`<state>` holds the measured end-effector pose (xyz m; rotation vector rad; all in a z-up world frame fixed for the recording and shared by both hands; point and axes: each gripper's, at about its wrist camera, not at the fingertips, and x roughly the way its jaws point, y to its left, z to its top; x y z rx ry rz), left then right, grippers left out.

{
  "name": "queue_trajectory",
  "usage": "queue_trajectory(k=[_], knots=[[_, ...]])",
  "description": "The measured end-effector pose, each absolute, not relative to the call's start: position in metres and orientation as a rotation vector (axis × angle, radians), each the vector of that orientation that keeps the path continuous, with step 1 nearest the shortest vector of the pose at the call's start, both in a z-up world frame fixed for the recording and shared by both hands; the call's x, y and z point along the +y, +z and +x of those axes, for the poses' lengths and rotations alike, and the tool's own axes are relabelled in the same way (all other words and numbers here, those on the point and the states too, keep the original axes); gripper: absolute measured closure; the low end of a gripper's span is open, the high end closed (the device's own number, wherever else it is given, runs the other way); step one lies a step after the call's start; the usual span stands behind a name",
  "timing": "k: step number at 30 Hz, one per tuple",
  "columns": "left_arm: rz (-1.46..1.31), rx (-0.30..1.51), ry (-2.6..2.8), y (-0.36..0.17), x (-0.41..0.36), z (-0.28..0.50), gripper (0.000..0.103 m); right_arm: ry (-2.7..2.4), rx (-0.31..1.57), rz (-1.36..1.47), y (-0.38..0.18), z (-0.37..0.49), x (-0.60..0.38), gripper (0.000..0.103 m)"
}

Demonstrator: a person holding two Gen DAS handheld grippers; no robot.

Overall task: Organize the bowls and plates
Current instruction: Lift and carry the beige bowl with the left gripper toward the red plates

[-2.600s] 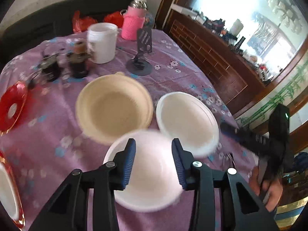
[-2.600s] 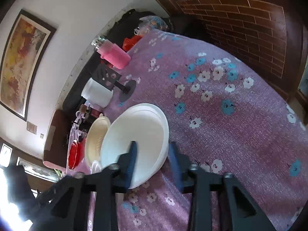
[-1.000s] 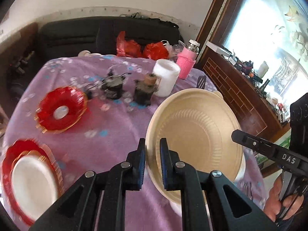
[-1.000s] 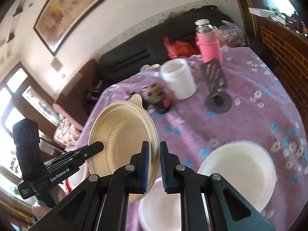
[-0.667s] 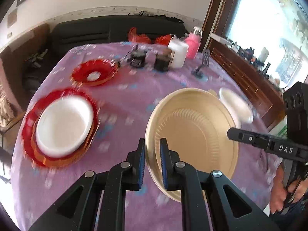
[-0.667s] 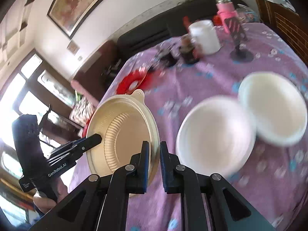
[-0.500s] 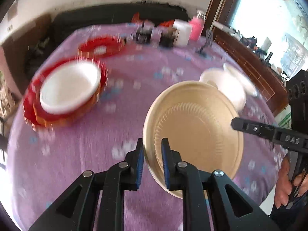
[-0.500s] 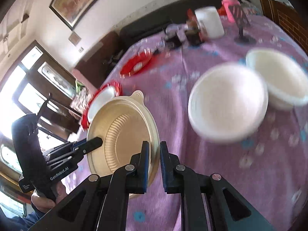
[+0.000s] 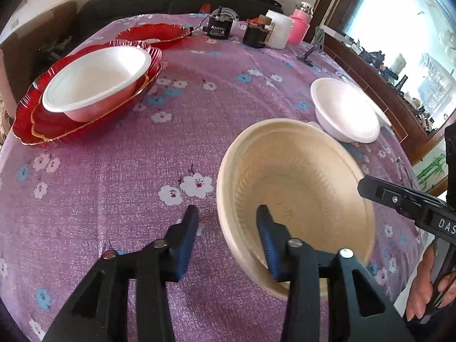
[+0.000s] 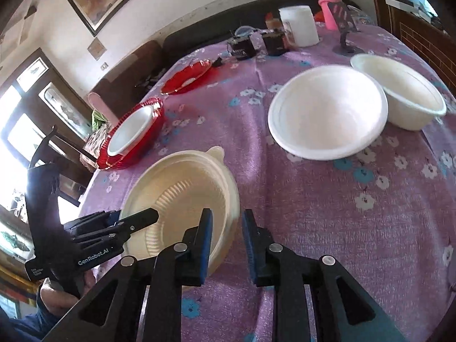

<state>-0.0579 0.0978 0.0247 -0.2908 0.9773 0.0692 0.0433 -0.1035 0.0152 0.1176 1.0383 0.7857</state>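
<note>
Beige bowl (image 9: 296, 188) sits on the purple floral tabletop (image 9: 114, 171) at the near edge, slightly blurred, between both tools. Left tool (image 9: 226, 229) has its jaws apart and just been opening: the near-left rim of the bowl is in the gap, one finger inside the bowl, the other outside over the cloth, pads not pressing. Right tool (image 10: 225, 235) jaws are a little apart, also just been opening; the bowl's right rim runs into the gap, the left finger covers part of the wall, and contact is hard to judge. In the left wrist view the right tool shows only as a black finger cut off at the right edge, with part of a hand (image 9: 424, 287) below it.

White bowl (image 10: 327, 111) sits right of the beige one, well apart. Second white bowl (image 10: 399, 97) is just behind it, rims overlapping in view; whether they touch is unclear. Far left, another white bowl (image 9: 97, 79) sits in stacked red plates (image 9: 34, 119), the stack count unreadable. Lone red plate (image 9: 154, 32) lies further back. At the far edge: white container (image 10: 299, 25), pink bottle (image 10: 330, 5), and small dark objects (image 10: 256, 45) too small to identify.
</note>
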Motion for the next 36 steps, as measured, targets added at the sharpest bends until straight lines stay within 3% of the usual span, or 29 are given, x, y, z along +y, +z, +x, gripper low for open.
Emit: queue_trajectory(k=[3,5,6,36], knots=[[-0.285,0.95,0.052,0.025,0.097,-0.059,0.063,0.768,1.044,0.104,0.009,0.04,-0.101,0.08],[-0.263,0.938,0.037,0.028,0.09,-0.063,0.083,0.767,1.031,0.106,0.01,0.037,-0.1,0.087],[-0.246,0.93,0.041,0.03,0.087,-0.064,0.084,0.762,1.02,0.098,0.012,0.034,-0.099,0.087],[-0.33,0.777,0.232,0.098,0.198,-0.105,0.084,0.904,0.859,-0.043,0.093,0.026,0.036,0.089]])
